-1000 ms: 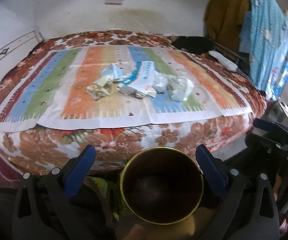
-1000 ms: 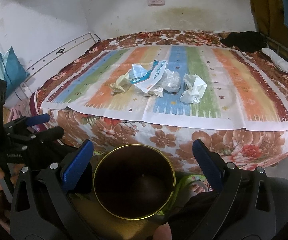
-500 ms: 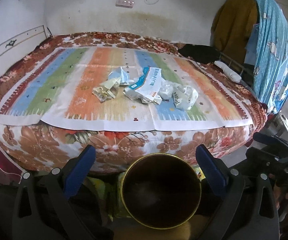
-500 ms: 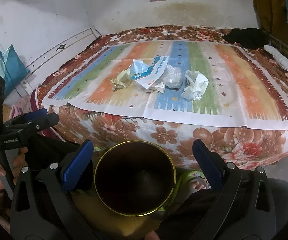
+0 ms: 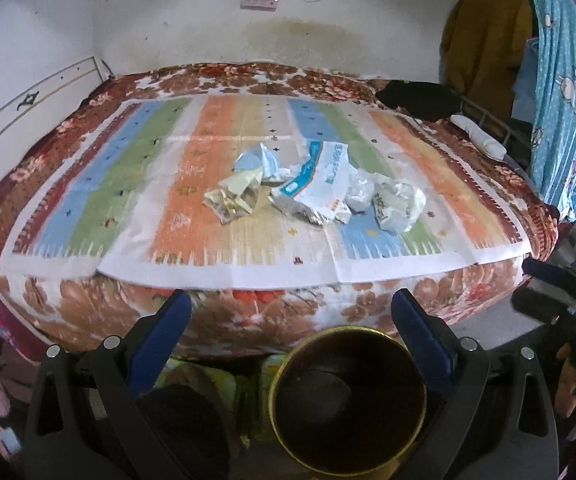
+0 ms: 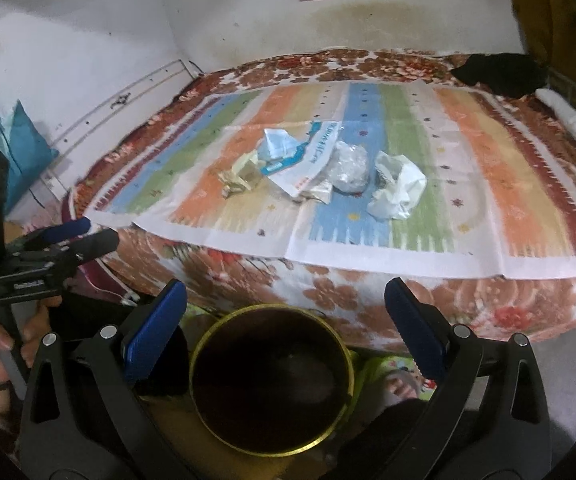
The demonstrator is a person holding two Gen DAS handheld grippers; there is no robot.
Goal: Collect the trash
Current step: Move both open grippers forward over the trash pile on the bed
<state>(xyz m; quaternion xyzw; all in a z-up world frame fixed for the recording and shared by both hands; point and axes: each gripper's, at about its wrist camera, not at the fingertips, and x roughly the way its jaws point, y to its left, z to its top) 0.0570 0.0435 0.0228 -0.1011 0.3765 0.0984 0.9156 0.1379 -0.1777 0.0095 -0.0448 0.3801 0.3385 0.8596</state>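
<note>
On the bed's striped mat (image 5: pixel 224 240), in the left wrist view, the trash pile (image 5: pixel 315 192) lies well beyond the left gripper (image 5: pixel 289 312), fingers spread and empty above the bin (image 5: pixel 347 404). In the right wrist view, the right gripper (image 6: pixel 286 300) gapes likewise; collection seems unstarted, so reaching comes next.
</note>
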